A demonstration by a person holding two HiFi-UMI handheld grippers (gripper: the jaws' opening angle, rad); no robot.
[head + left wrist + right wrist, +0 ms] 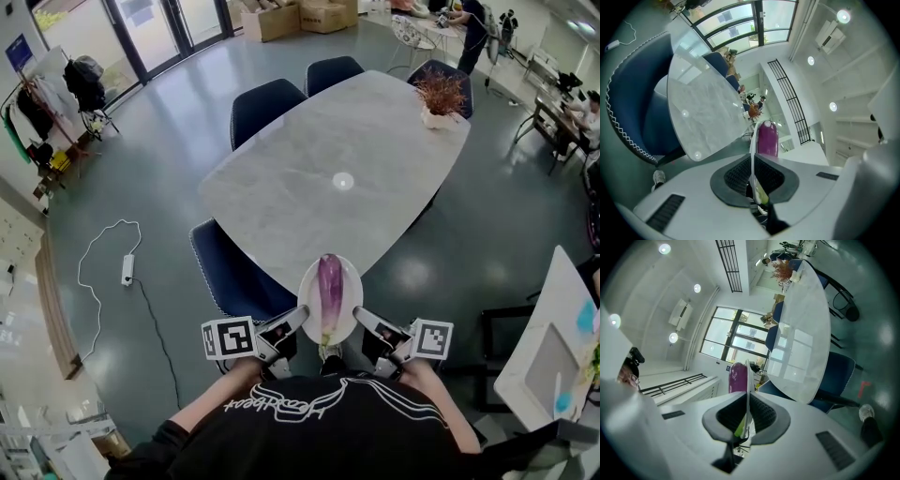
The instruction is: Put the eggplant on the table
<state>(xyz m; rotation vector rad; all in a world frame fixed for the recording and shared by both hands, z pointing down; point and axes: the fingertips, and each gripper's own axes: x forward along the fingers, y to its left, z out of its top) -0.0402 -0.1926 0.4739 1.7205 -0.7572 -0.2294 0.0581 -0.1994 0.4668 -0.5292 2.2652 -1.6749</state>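
Where the left gripper (pixel 296 322) meets the left rim of a white plate (pixel 307 281), its jaws are pinched tight on that thin edge; its own view shows the rim running edge-on between the dark ribbed pads. The right gripper (pixel 362 321) does the same on the opposite rim, jaws pressed onto the plate from the other side. Both marker cubes sit just outside the jaws, close to the person's black shirt (pixel 309 436).

The eggplant (pixel 329 286) lies lengthwise on the plate between the two grippers, purple and glossy, with its pale green stem end toward the person and its rounded end pointing away. It rests on the plate, not on the table.

The plate is held in the air at the near, narrow end of the table (pixel 337 159), a long oval slab with a grey marbled top. From the head view the plate's far edge overlaps that tip; whether it is truly above the top I cannot tell.

A dark blue chair (pixel 234 272) stands just left of the plate at the table's corner, and more blue chairs (pixel 267 105) line the far left side. A potted reddish plant (pixel 441 98) sits at the table's far end. A white power strip (pixel 127 270) with its cord lies on the grey floor, well to the left.
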